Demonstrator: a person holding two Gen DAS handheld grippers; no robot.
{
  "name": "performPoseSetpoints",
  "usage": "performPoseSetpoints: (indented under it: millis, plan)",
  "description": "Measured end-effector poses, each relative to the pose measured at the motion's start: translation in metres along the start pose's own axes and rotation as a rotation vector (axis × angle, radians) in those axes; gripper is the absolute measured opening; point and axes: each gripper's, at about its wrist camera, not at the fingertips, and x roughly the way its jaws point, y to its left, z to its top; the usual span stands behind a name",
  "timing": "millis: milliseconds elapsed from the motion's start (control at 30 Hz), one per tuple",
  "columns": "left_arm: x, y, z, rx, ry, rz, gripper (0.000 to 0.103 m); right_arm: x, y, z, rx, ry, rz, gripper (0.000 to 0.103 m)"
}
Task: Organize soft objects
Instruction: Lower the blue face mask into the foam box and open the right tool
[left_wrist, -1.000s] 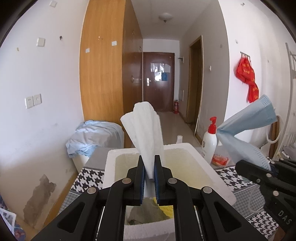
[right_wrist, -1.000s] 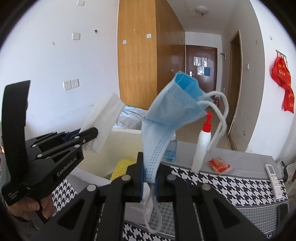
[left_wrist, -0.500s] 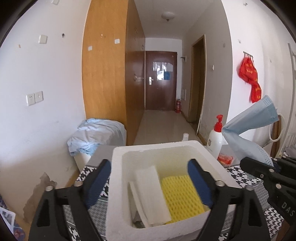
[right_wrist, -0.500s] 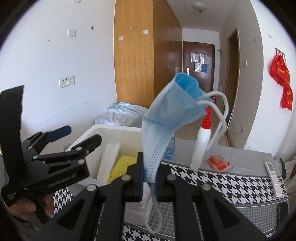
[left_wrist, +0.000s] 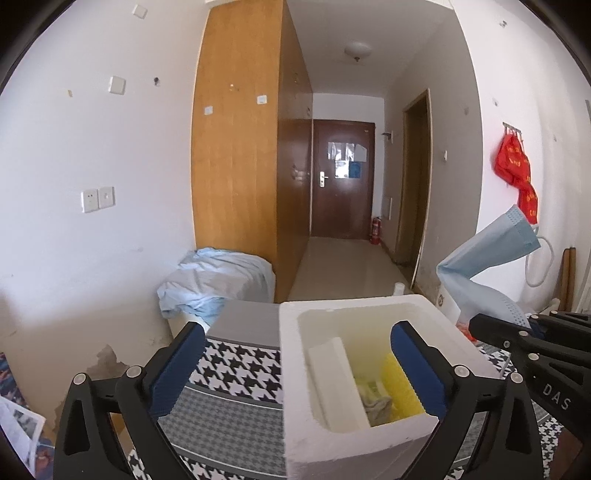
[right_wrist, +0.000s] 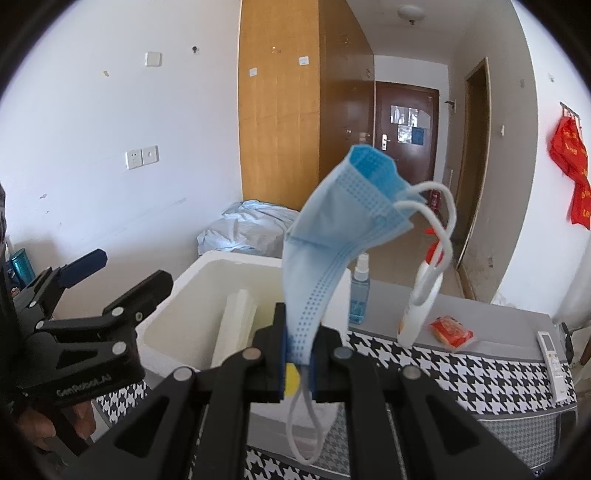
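Left gripper (left_wrist: 299, 365): jaws are seen spread wide and opening, with nothing pressed between the blue pads; one pad is over the checked cloth (left_wrist: 236, 373), the other over the foam box (left_wrist: 376, 443).
Right gripper (right_wrist: 297, 354): jaws are clamped on the lower edge of the blue face mask (right_wrist: 343, 218), which is held upright above them with its white ear loops hanging free.
Foam box contents: a folded white tissue (left_wrist: 332, 384) is seen leaning against the left inner wall, a yellow sponge (left_wrist: 399, 391) beside it, and a greyish cloth (left_wrist: 376, 404) at the bottom.
Mask position: it is held in the air, just beside the box's right rim, not yet over the opening.
Step in hand: the tissue is judged placed; the mask is judged to be the next item for the box.
Next move: the mask would need to be carried over the opening, lowered inside and released; trailing loops could catch on the rim.
Table items: a white pump bottle (right_wrist: 421, 310), a clear spray bottle (right_wrist: 359, 291), a red packet (right_wrist: 450, 332) and a remote (right_wrist: 552, 360) are set well apart from the box.
Writing: "DAS" is read on the right gripper's body, "GenRobot.AI" on the left one's; bottle labels are too small to read.
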Motion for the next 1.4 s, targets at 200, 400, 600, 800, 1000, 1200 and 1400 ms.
performPoseSetpoints:
  millis: [200, 400, 600, 800, 1000, 1200, 1400]
  plan:
    - [-0.002, 0.012, -0.003, -0.001, 0.001, 0.025, 0.102, 0.008, 0.007, 0.004, 0.0, 0.005, 0.016, 0.012]
    - [-0.001, 0.021, -0.006, -0.008, 0.005, 0.047, 0.102, 0.018, 0.016, 0.007, -0.011, 0.018, 0.032, 0.012]
    - [-0.004, 0.034, -0.009, -0.031, -0.001, 0.061, 0.102, 0.031, 0.023, 0.01, -0.017, 0.042, 0.043, 0.012]
    - [-0.001, 0.043, -0.011, -0.043, 0.007, 0.073, 0.102, 0.039, 0.03, 0.01, -0.026, 0.058, 0.053, 0.018]
    - [-0.001, 0.045, -0.012, -0.047, 0.007, 0.07, 0.102, 0.048, 0.032, 0.009, -0.017, 0.083, 0.068, 0.054]
    - [0.0, 0.047, -0.014, -0.055, 0.016, 0.069, 0.102, 0.046, 0.033, 0.007, -0.01, 0.099, 0.071, 0.069]
    - [-0.003, 0.047, -0.014, -0.049, 0.013, 0.067, 0.102, 0.04, 0.032, 0.006, 0.0, 0.087, 0.065, 0.083]
